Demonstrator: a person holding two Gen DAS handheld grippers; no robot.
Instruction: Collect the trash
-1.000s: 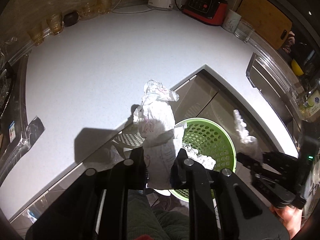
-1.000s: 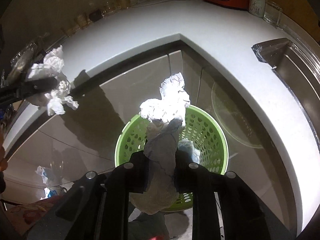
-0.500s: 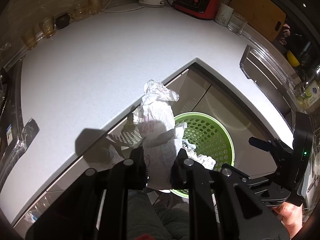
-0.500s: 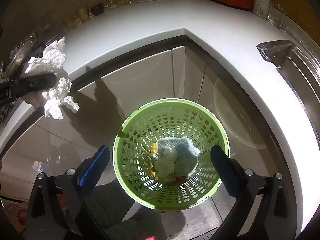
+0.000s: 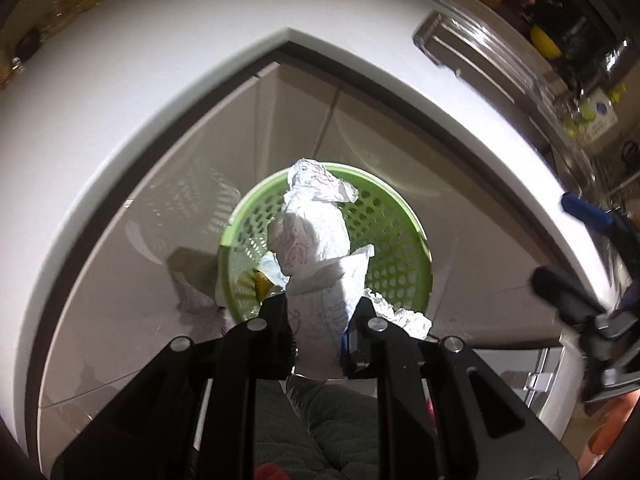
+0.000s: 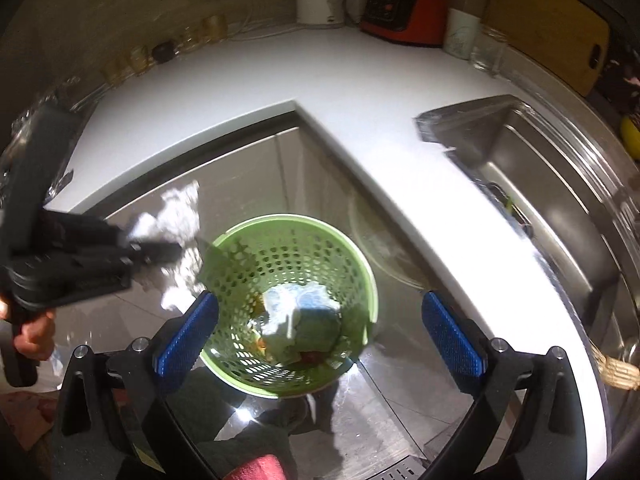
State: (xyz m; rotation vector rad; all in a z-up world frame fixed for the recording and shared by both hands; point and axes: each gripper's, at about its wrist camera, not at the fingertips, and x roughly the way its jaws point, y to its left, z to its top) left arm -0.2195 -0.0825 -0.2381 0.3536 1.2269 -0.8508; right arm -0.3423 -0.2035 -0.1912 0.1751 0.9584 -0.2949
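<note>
Left wrist view: my left hand-held gripper (image 5: 320, 312) is clamped on a crumpled white paper wad (image 5: 316, 236), creased and marked with faint red and blue scribbles, which hangs directly above the green perforated basket (image 5: 396, 220) on the floor in the inner corner of the white worktop (image 5: 120, 92). More crumpled paper (image 5: 400, 314) lies at the basket's near rim. My right hand-held gripper (image 5: 592, 260) shows blurred at the frame's right edge.

Right wrist view: my right hand-held gripper (image 6: 320, 328) stands with its blue-padded fingers (image 6: 188, 332) wide apart and nothing between them, over the basket (image 6: 360, 264). Inside lies a pale, bluish-white clump of trash (image 6: 300, 320) with yellow and red scraps beside it. At left, the left hand-held gripper (image 6: 160, 252) grips the blurred white wad (image 6: 172, 216) just beside the basket's rim. A steel sink (image 6: 560, 184) sits in the worktop (image 6: 320, 76) at right.
</note>
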